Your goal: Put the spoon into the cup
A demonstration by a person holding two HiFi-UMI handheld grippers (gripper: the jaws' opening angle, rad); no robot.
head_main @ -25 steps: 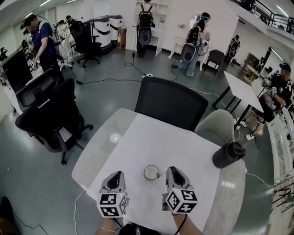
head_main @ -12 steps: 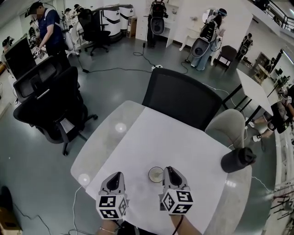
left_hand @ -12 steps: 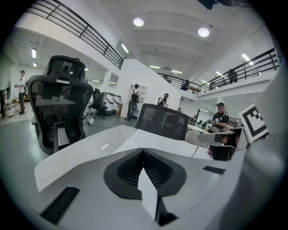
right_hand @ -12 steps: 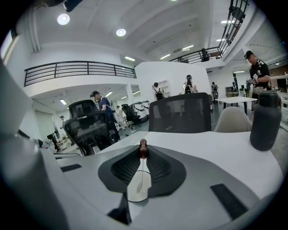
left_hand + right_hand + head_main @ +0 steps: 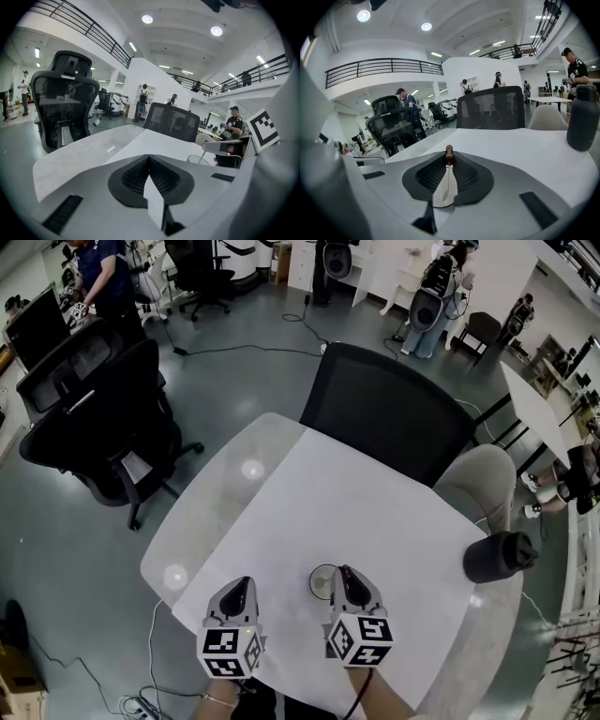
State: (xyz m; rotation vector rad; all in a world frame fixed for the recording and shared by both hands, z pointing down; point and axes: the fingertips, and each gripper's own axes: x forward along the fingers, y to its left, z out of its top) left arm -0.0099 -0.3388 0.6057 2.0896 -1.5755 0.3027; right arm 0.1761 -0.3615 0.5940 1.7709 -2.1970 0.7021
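A small round cup (image 5: 322, 581) stands on the white table (image 5: 375, 512) near its front edge; in the left gripper view the cup (image 5: 198, 160) shows at the right. My right gripper (image 5: 343, 574) hangs just right of the cup, its tip over the rim. Its jaws are shut on a thin spoon (image 5: 449, 161): the brown knob of the handle sticks out at the tips of the right gripper (image 5: 449, 157) and the bowl lies back between the pads. My left gripper (image 5: 242, 583) is to the cup's left; the left gripper (image 5: 149, 160) is shut and empty.
A dark bottle (image 5: 499, 557) stands at the table's right edge, also in the right gripper view (image 5: 582, 119). A black office chair (image 5: 389, 418) is pushed up to the far side, a beige chair (image 5: 483, 486) beside it. People work in the background.
Both grippers have sunk toward the table. The right gripper's tip has closed in on the cup and now covers part of its rim. The head camera tilted further down.
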